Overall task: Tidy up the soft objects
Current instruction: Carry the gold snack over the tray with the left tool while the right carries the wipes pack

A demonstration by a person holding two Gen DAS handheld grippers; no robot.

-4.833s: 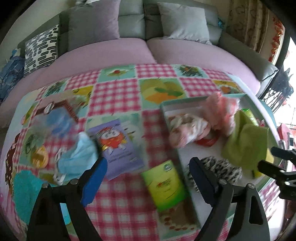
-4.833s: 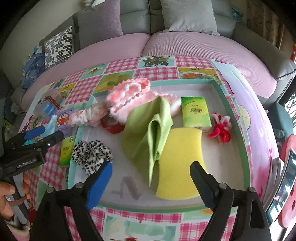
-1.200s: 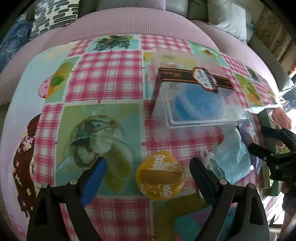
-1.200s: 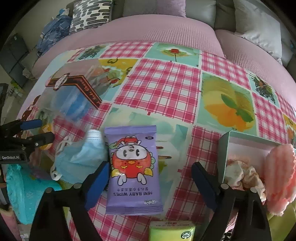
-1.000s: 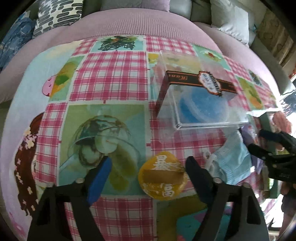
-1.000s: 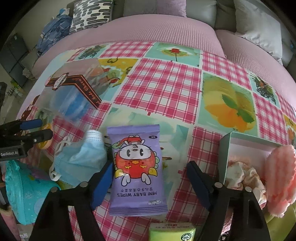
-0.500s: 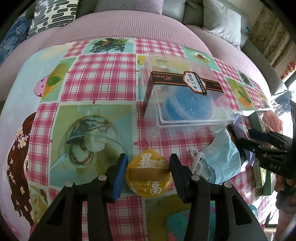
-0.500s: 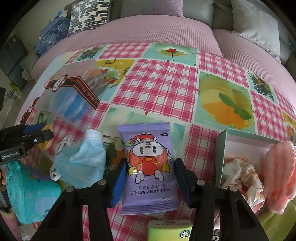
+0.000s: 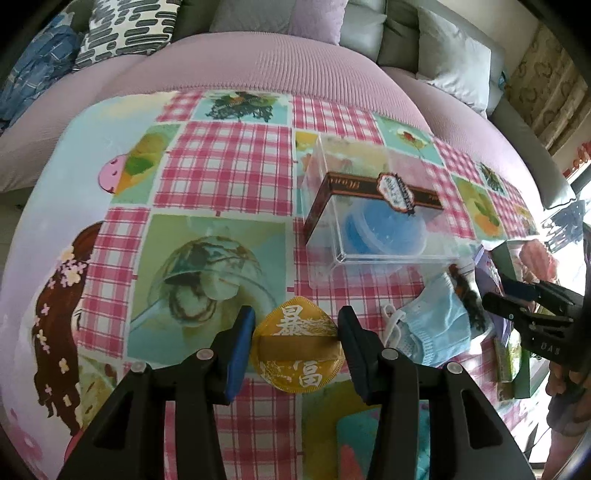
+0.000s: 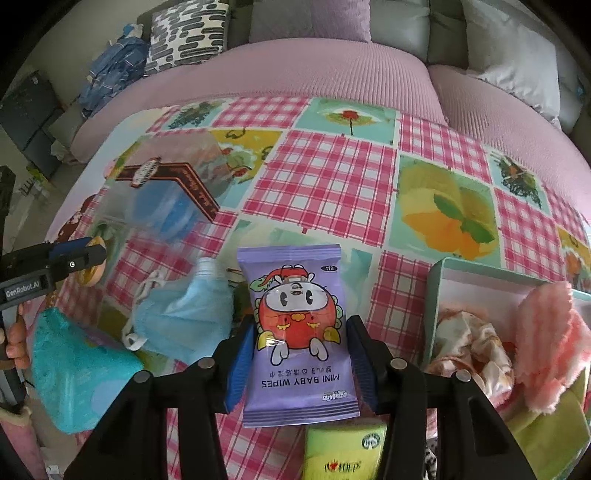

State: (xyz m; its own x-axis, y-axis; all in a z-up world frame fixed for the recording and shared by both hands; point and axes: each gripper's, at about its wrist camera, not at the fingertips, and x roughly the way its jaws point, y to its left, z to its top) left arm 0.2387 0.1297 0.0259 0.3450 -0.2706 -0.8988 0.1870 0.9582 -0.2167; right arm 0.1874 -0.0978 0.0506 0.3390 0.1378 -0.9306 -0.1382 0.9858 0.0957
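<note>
Left tongs (image 9: 297, 345) are pinching the round yellow puff (image 9: 297, 349), both pads tight on its sides, just over the checkered surface (image 9: 229, 177). Right tongs (image 10: 301, 363) are clamped on the purple baby wipes pack (image 10: 297, 332), the blue face mask (image 10: 181, 321) just beside it and the teal tray (image 10: 430, 295) on the other side.

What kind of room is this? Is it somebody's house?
Most likely a living room at home. A big pink sofa with cushions curves behind a table under a bright picture tablecloth, and everyday things like a blue face mask lie on it.
</note>
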